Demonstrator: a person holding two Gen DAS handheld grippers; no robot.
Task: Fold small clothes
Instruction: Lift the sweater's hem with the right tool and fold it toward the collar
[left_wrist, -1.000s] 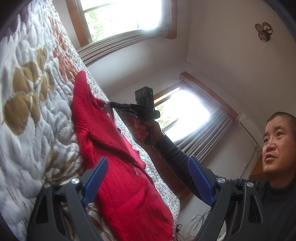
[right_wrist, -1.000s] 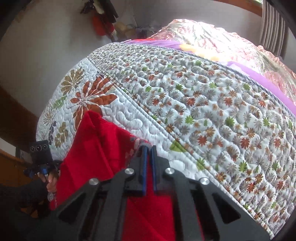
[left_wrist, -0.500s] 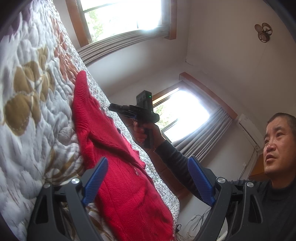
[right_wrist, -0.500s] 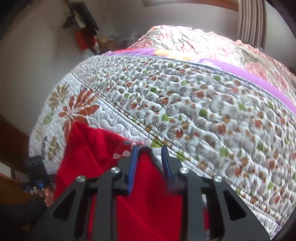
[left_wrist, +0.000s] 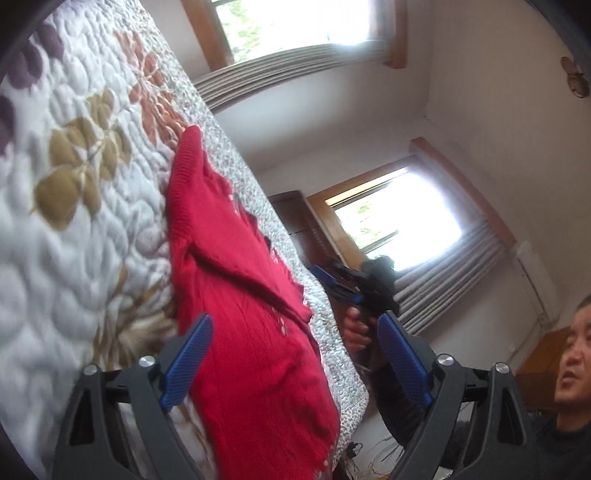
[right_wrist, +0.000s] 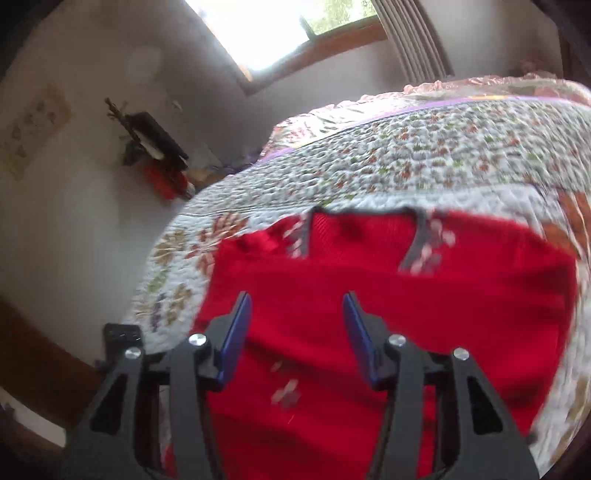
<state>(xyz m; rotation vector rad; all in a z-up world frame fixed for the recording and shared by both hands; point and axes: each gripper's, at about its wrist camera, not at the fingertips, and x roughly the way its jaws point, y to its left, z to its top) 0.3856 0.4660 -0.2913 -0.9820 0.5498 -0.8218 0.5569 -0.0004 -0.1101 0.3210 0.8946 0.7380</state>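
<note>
Over on your left, the left gripper (left_wrist: 291, 354) hangs with its blue-padded jaws spread wide and nothing between them, poised above the near end of the red knitted sweater (left_wrist: 243, 295). That sweater lies stretched along the white quilted bedspread with the leaf pattern (left_wrist: 74, 229), close to the bed's edge. One flap already lies turned over the body, leaving a diagonal ridge across the knit, so I judge the first fold made and the rest left to do. Moving right, your right gripper (right_wrist: 297, 336) sits over the middle of the sweater, jaws parted to a middling width, gripping no cloth. In its view the dark-trimmed neckline (right_wrist: 360, 214) faces up, though motion blur smears it. Both tools are free; the lengthwise fold looks not yet started.
</note>
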